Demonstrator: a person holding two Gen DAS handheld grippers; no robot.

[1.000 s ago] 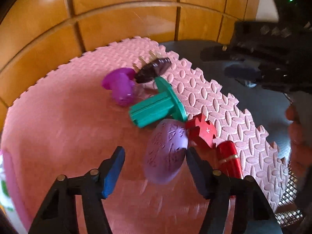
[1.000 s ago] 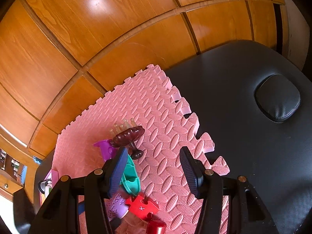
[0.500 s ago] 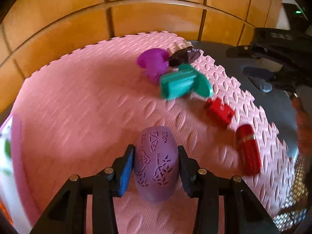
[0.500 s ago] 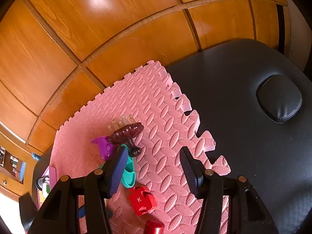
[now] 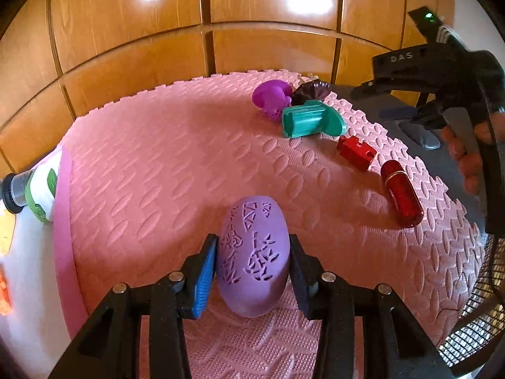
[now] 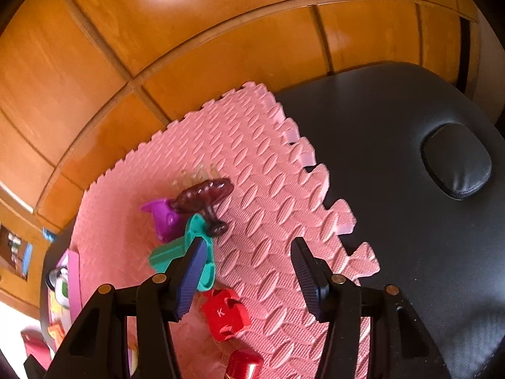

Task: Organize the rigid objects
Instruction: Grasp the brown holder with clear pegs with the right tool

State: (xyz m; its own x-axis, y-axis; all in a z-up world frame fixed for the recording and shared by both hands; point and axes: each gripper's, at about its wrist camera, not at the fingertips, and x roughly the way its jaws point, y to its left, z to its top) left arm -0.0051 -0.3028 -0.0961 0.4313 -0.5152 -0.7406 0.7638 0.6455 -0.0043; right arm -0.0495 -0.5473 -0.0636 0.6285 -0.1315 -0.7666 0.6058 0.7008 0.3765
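My left gripper [image 5: 252, 268] is shut on a lilac egg-shaped shell [image 5: 254, 257] with cut-out patterns, held just over the pink foam mat [image 5: 151, 173]. Farther along the mat's right side lie a magenta piece [image 5: 271, 96], a dark brown comb-like piece [image 5: 311, 90], a teal flanged peg [image 5: 311, 120], a red puzzle block [image 5: 356, 151] and a red cylinder [image 5: 401, 192]. My right gripper [image 6: 249, 271] hangs open above the mat's right edge, nothing between its fingers. Just left of it lie the teal peg [image 6: 186, 249] and the red block [image 6: 225, 312].
The mat lies on a black padded table [image 6: 394, 158] with an oval cushion [image 6: 456, 165]. Orange wooden panels [image 5: 252, 15] stand behind. A white bottle [image 5: 38, 195] and bright items sit off the mat's left edge. A wire mesh basket [image 5: 473, 325] is at the lower right.
My left gripper closed on the lilac shell and carried it leftward away from the cluster of pieces. The right gripper stayed nearly still and open.
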